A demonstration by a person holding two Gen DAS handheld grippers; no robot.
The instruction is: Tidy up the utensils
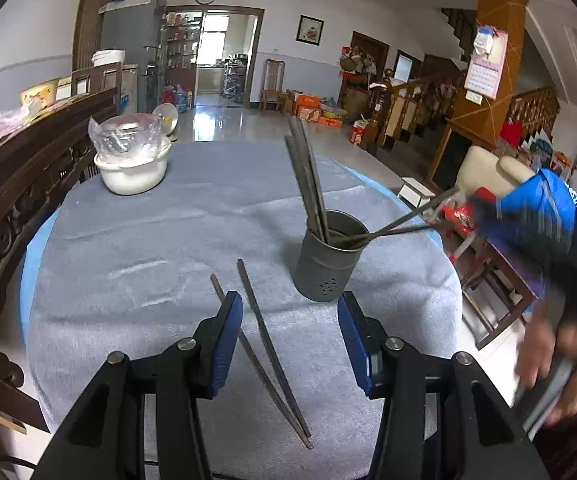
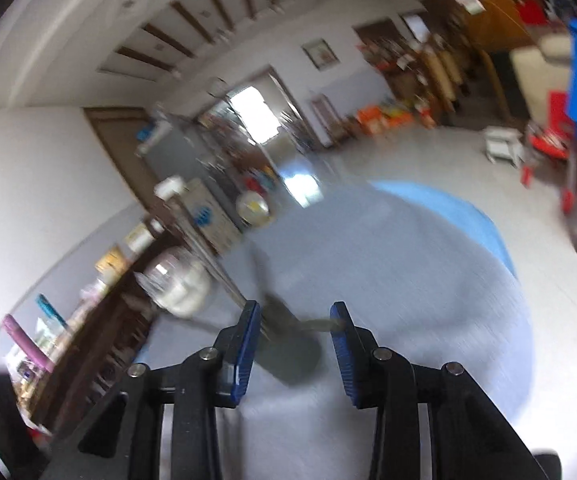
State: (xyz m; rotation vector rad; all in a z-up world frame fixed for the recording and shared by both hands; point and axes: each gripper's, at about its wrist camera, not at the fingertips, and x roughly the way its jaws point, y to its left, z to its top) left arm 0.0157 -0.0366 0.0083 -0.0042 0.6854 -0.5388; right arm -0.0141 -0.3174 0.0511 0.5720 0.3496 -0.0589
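We see the left claw (image 1: 290, 340) hovering low over the round desk with the pale grey cloth (image 1: 148, 240), jaws apart and empty, straddling two dark slim metal chopsticks lying loose on the cloth (image 1: 266, 344); one stick runs just under the left pad (image 1: 224, 344), the other sits in the gap, neither pinched. Lined up that way we judge these are its next pick. Just beyond stands the grey cylindrical metal utensil holder with small drain holes (image 1: 330, 256), upright, which we take as the place for the utensils. Two chopsticks standing upright in the cup (image 1: 308, 184) lean on its far rim. Another pair of chopsticks slanting out to the right (image 1: 404, 220) has its tips inside the cup and its upper ends up at the right claw (image 1: 528, 220), a blurred blue shape, apparently being fed in at a slant. In the right wrist view the right claw (image 2: 298, 320) has its jaws parted, with smeared grey sticks crossing between them; too blurred, we cannot tell whether it pinches them or has let go. A white ceramic bowl with a clear plastic bag on top (image 1: 132, 160) sits well apart at the far left, with no visible part in the sorting. Pairs kept together probably for neat sorting.
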